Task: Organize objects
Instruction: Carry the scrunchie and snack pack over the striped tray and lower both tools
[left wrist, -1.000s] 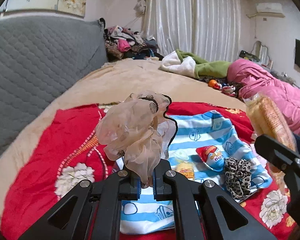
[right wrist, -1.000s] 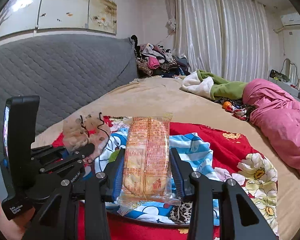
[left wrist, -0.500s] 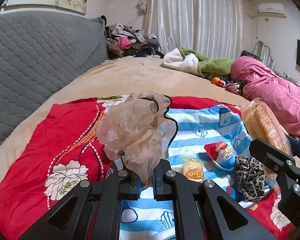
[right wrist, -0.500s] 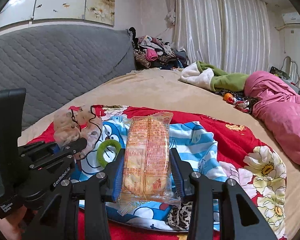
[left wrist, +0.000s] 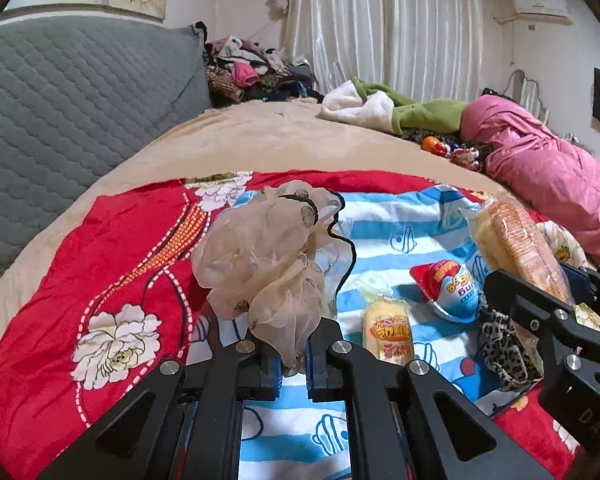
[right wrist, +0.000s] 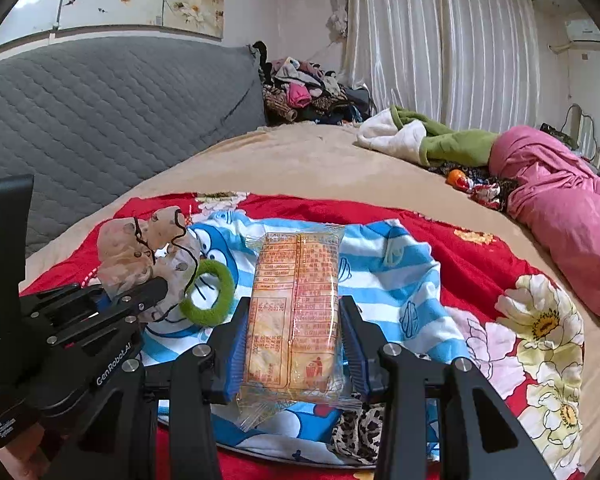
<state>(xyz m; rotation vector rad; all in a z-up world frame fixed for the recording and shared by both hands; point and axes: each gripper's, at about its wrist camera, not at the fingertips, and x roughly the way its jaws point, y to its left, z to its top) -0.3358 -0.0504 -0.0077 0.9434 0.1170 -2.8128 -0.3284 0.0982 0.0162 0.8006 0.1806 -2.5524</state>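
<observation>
My left gripper (left wrist: 291, 364) is shut on a beige sheer scrunchie (left wrist: 268, 256) and holds it up above the blue striped cloth (left wrist: 404, 224). The scrunchie also shows at the left of the right wrist view (right wrist: 148, 252). My right gripper (right wrist: 294, 340) is shut on a long orange snack packet (right wrist: 296, 312), which also shows in the left wrist view (left wrist: 516, 248). On the cloth lie a small yellow snack pack (left wrist: 388, 328), a red and blue egg-shaped toy (left wrist: 448, 288), a leopard scrunchie (left wrist: 504, 348) and a green hair ring (right wrist: 208, 292).
A red floral blanket (left wrist: 112, 280) lies under the cloth on the tan bed (left wrist: 260, 140). A grey quilted headboard (left wrist: 68, 92) is at left. A pink duvet (left wrist: 552, 176), green and white clothes (left wrist: 392, 108) and a clothes pile (left wrist: 248, 72) lie farther back.
Both grippers have drawn back a little with their loads still held. The green hair ring has come into view beside the left gripper.
</observation>
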